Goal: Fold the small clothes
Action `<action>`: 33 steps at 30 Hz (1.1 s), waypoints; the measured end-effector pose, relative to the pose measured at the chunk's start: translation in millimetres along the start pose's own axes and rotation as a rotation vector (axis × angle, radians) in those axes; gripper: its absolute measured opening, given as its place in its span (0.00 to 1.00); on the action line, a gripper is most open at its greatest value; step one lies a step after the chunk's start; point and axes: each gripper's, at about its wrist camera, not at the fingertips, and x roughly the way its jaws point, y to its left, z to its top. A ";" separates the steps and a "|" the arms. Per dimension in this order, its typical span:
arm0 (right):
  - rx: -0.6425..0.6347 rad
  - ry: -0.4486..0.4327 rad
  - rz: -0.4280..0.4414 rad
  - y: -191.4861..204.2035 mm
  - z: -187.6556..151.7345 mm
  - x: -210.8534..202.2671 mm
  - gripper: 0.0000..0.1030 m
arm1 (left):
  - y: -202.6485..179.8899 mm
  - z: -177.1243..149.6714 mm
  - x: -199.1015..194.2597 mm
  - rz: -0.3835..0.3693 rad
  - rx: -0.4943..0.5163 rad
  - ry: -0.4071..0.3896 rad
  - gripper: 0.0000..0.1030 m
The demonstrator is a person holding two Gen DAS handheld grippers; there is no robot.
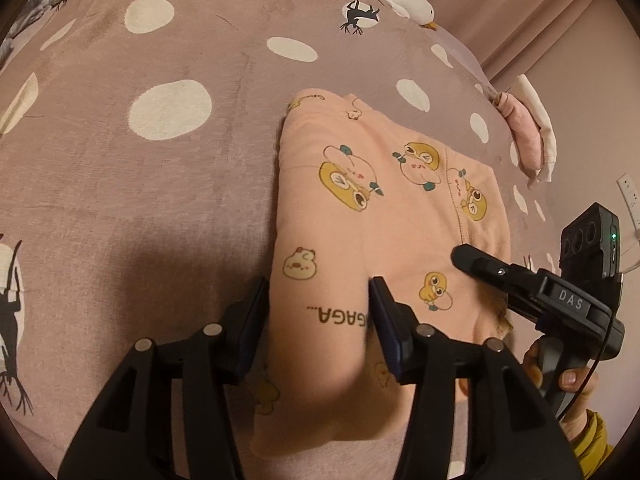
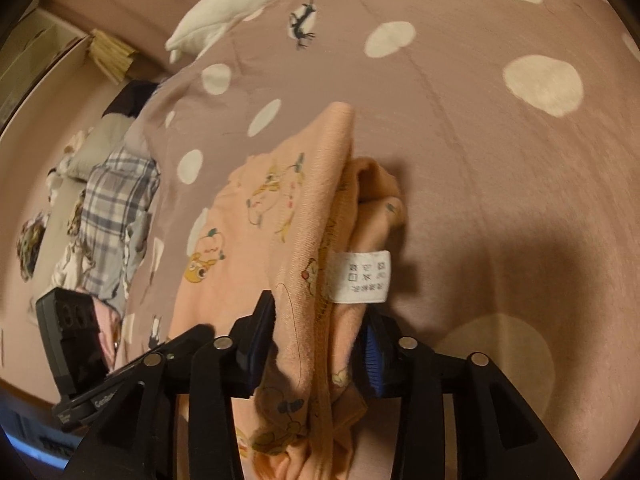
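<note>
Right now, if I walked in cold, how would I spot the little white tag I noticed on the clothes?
Start at the mauve bedspread with cream polka dots. On it lies a folded peach cotton garment printed with cartoon ducks. The small white rectangular care label hangs from its open side edge: the only white patch on the garment, with tiny grey print.

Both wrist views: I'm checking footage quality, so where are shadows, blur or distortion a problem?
Left wrist view: fisheye bends the dotted bedspread; the left gripper casts a dark shadow beside the pink garment. Right wrist view: slightly soft, though the care label shows; heavy shadow falls to its right.
</note>
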 end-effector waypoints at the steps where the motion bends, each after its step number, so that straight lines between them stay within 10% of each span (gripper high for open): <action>1: 0.008 -0.001 0.001 -2.4 -0.6 -1.6 0.39 | 0.5 -0.8 -0.5 0.004 0.003 0.001 0.53; 16: 0.038 -0.035 -0.040 -9.5 -2.5 -15.3 0.40 | -3.1 -14.4 -8.0 0.062 0.018 0.000 0.56; 33: -0.246 -0.181 -0.283 36.3 -15.3 -35.8 0.40 | -6.5 -28.3 -13.8 0.112 0.038 0.000 0.58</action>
